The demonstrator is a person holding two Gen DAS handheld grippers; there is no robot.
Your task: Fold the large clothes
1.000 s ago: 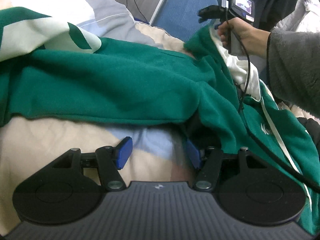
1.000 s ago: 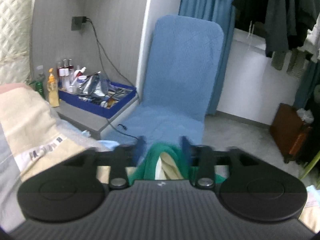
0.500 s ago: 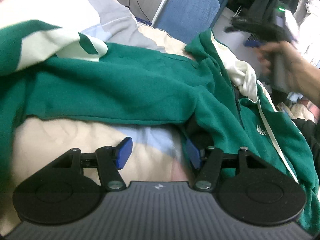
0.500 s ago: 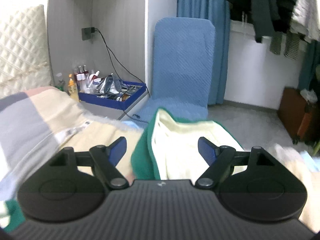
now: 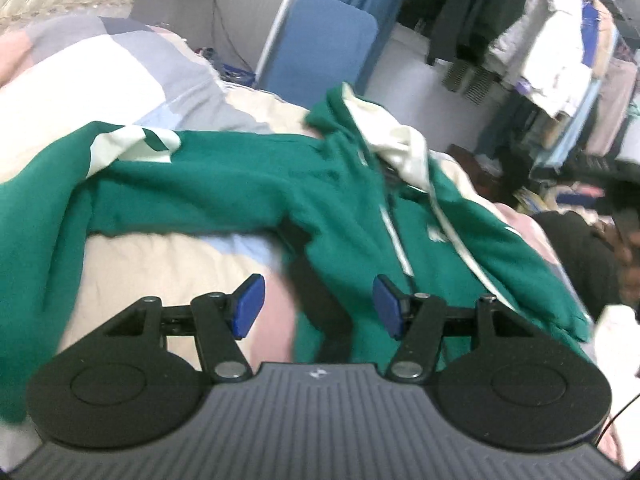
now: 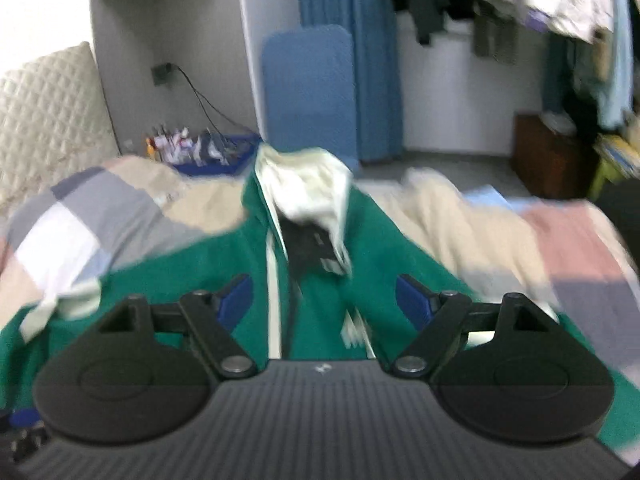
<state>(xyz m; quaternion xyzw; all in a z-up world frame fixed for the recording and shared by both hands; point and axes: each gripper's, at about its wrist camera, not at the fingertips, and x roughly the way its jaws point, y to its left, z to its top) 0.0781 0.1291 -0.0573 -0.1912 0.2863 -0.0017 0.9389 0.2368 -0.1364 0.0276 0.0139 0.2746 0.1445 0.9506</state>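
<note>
Left-wrist view gives me the green hoodie (image 5: 224, 184) spread across the patchwork bedcover (image 5: 120, 76), one sleeve running left, its cream-lined hood (image 5: 392, 140) at the far end and a white drawstring (image 5: 460, 240) trailing toward me on the right. Where the sleeve meets the body there is a dark fold whose inside I cannot read. My left gripper (image 5: 316, 304) hangs above the near part of the garment with its blue pads (image 5: 248, 304) spread apart and nothing pinched between them; the cloth lies below them, not in them.

From the right-wrist view everything is smeared. I still make out the hoodie (image 6: 200, 264) lying front-up, zip line running away from me to the hood (image 6: 304, 184). My right gripper (image 6: 324, 300) has its jaws wide, empty, over the chest area. The logo near the right pad is too blurred to read.

Beyond the bed I see a blue chair (image 6: 308, 88), a blue tray of bottles (image 6: 200, 152) I cannot identify, and hanging clothes (image 5: 540, 40) far right. A dark shape at the right edge is cut off.
</note>
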